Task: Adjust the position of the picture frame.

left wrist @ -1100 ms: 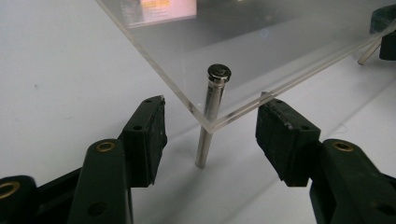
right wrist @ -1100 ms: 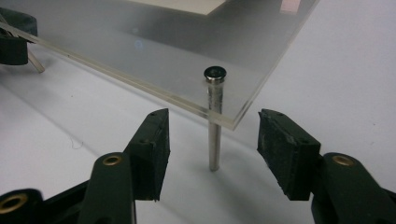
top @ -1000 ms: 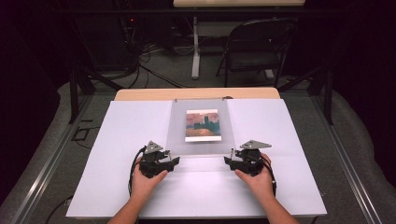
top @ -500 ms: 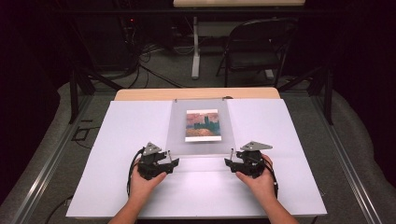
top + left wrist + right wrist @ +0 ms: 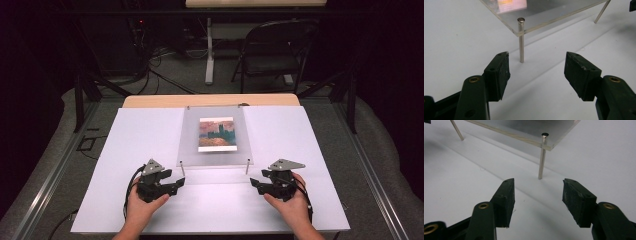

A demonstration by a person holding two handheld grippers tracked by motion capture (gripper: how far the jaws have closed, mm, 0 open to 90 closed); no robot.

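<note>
Dark room, white desk (image 5: 125, 150): clear acrylic panel on thin metal legs (image 5: 215, 137) mid-desk.
Left tool (image 5: 176, 183) and right tool (image 5: 256, 184), both released, flank its near corners; rigid, slick, likely light; grip a leg.

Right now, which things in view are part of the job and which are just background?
In the job:
- clear acrylic panel with a picture, raised on metal pins
- near pins, one ahead of each gripper
- left gripper and right gripper, both open, touching nothing

Just lying about:
- folding chair beyond the table
- floor cables
- white table sheet, bare work surface
</note>
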